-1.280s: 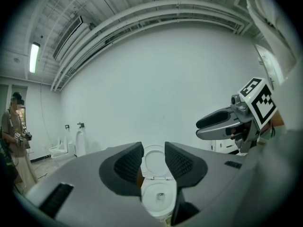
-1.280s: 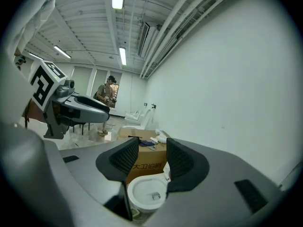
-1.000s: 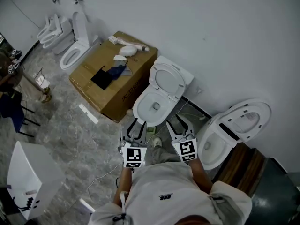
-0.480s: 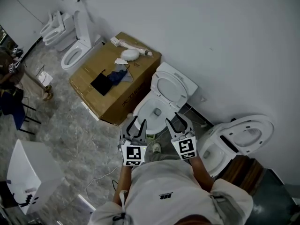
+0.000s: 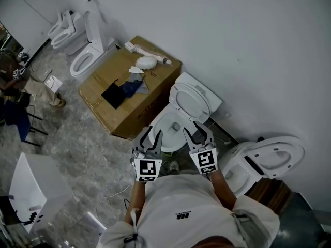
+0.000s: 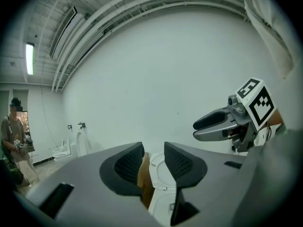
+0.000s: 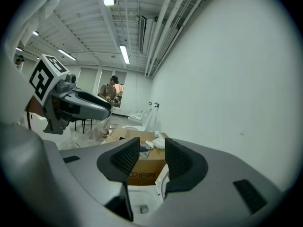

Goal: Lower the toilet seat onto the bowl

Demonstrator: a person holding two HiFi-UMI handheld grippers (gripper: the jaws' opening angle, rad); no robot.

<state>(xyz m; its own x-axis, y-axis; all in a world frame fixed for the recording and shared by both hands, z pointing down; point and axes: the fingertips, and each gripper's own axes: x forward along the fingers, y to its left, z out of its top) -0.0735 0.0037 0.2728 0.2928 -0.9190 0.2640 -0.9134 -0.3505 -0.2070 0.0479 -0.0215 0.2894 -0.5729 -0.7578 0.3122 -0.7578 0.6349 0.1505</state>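
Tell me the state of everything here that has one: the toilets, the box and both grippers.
toilet seat: raised, off the bowl.
bowl: uncovered.
neighbouring toilet: seat raised too.
cardboard box: closed, small items on top.
left gripper: shut, empty.
right gripper: jaws closing, nothing between them.
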